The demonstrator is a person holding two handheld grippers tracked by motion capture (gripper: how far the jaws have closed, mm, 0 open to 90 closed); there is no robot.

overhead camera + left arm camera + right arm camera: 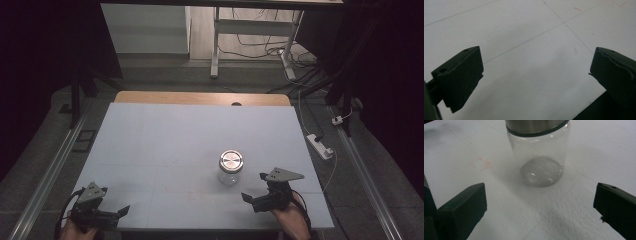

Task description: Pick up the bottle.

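Observation:
A clear glass jar (230,169) with a shiny metal lid stands upright on the white table top (175,140), right of centre and toward the front. In the right gripper view the jar (537,157) looks empty and stands just beyond the jaws. My right gripper (254,187) is a short way to the jar's right and nearer the front edge; it is open (539,205) and holds nothing. At the front left corner my left gripper (117,214) is also open (536,72), with bare table between its jaws.
A wooden strip (200,97) runs along the table's far edge. On the floor to the right lie a white power strip (320,146) and cables. A white desk frame (216,45) stands behind. Metal rails (55,170) flank the table.

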